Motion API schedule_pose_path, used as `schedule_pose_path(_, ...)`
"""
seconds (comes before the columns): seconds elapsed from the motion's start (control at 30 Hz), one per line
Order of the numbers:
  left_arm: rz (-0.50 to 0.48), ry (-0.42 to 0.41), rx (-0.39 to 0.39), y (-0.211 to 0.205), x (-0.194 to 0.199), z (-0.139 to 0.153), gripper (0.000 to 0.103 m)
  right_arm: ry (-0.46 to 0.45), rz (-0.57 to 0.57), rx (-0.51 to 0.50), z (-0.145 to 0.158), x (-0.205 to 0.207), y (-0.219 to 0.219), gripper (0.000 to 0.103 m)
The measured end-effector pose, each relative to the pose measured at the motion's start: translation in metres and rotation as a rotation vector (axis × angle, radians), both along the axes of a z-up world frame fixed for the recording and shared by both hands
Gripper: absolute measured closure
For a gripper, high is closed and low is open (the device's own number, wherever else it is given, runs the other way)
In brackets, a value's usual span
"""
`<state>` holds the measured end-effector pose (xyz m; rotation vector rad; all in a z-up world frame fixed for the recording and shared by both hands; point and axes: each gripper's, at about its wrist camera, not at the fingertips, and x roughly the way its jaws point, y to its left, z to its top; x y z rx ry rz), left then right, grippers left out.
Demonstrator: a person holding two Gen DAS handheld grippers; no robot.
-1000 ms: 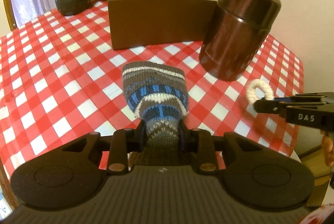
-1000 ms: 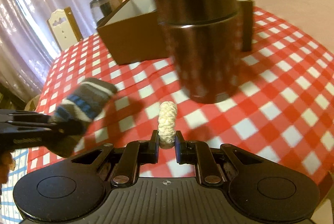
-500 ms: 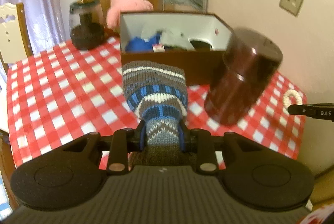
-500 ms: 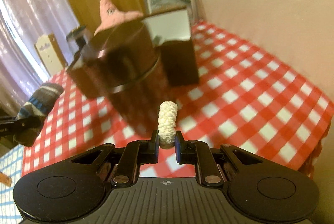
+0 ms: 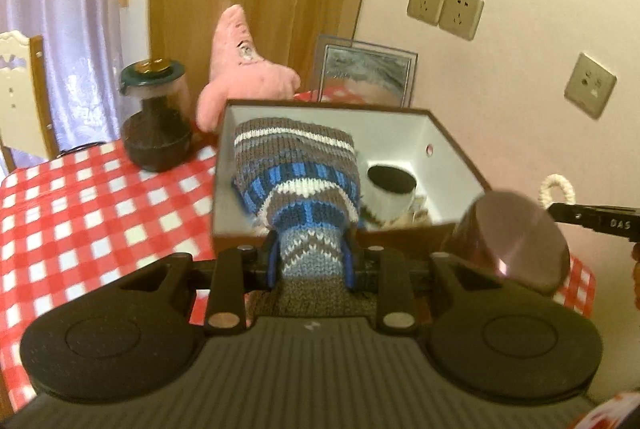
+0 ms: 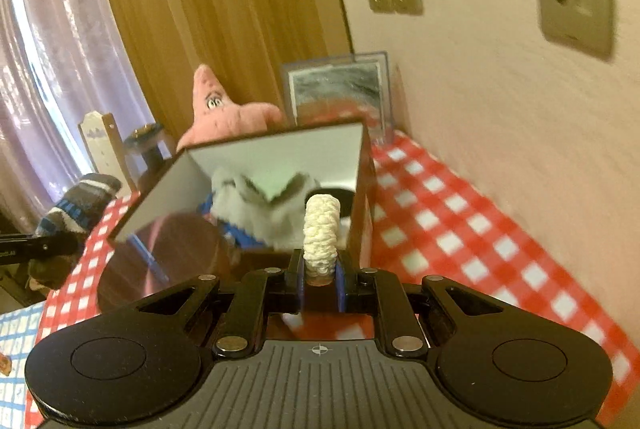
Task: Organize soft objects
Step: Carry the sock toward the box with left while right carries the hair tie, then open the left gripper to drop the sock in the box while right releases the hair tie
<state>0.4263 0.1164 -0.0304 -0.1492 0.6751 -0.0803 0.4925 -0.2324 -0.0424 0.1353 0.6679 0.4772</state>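
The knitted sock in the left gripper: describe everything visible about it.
The knitted sock is thick, ribbed yarn, grey-brown with white stripes, blue-and-black check bands and a pale zigzag pattern near the grip. The left gripper is shut on it: its fingers pinch the narrow patterned part from both sides, and the wider end sticks forward, held in the air in front of the open brown box. From the right wrist view it shows at far left, clear of the tablecloth.
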Motion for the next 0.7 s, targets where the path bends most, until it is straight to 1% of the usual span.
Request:
schedule_pose_path(0.17,-0.021,0.005,-0.023,-0.013,0.047,-0.001,0.076,-0.007,0.057,0.0,-0.005,0.044,0.014,0.088)
schedule_pose_path(0.27,-0.039,0.041,-0.038,-0.023,0.077,-0.009,0.076,0.009,0.077,0.001,-0.014,0.068,0.022,0.088)
schedule_pose_path(0.4,-0.067,0.079,-0.048,-0.04,0.106,-0.021,0.076,0.031,0.107,-0.008,-0.026,0.088,0.032,0.088)
schedule_pose_path(0.57,-0.095,0.112,-0.053,-0.06,0.13,-0.033,0.076,0.053,0.138,-0.008,-0.038,0.103,0.038,0.088)
schedule_pose_path(0.63,-0.1,0.118,-0.061,-0.066,0.138,-0.036,0.071,0.061,0.143,-0.006,-0.042,0.108,0.038,0.088)
schedule_pose_path(0.67,-0.102,0.122,-0.07,-0.068,0.142,-0.038,0.062,0.064,0.146,-0.003,-0.043,0.11,0.038,0.088)
schedule_pose_path(0.7,-0.106,0.13,-0.082,-0.07,0.146,-0.04,0.05,0.068,0.148,-0.001,-0.044,0.112,0.038,0.088)
